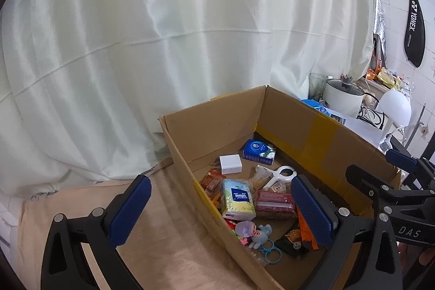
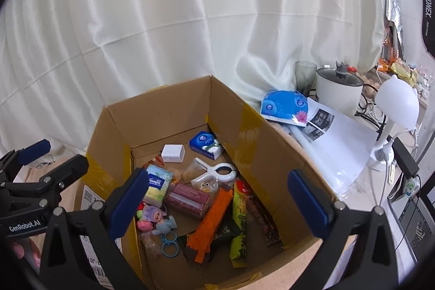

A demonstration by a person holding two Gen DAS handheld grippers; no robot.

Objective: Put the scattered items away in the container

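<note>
The cardboard box point(image 2: 244, 132) stands open on the counter point(image 1: 152, 230), which wears a beige cloth, with a pale curtain point(image 1: 136, 45) hanging close behind. Inside lie two tissue packs, one yellow-green and marked "Tempo" point(image 2: 157, 185), one blue point(image 2: 205, 144); one white charger block point(image 2: 173, 153); one white clip point(image 2: 217, 170); one maroon pack point(image 2: 187, 200); an orange strip point(image 2: 214, 219); a yellow-green snack bar point(image 2: 239, 224); and a small troll doll point(image 2: 151, 212) beside blue key rings point(image 2: 170, 239).

The right gripper point(image 2: 217, 208) hovers over the box, jaws spread wide with nothing between them. The left gripper point(image 1: 220, 211) straddles the box's left wall, jaws also wide apart and empty. Its body reads "GenRobot.AI" in the right view; the right one's reads "DAS".

Right of the box sit a blue packet point(image 2: 285, 106), a printed sheet point(image 2: 334, 143), one white cooker point(image 2: 338, 91), one grey glass point(image 2: 305, 75) and a white lamp point(image 2: 397, 105). A black "YONEX" racket cover point(image 1: 414, 29) hangs on the tiled wall.
</note>
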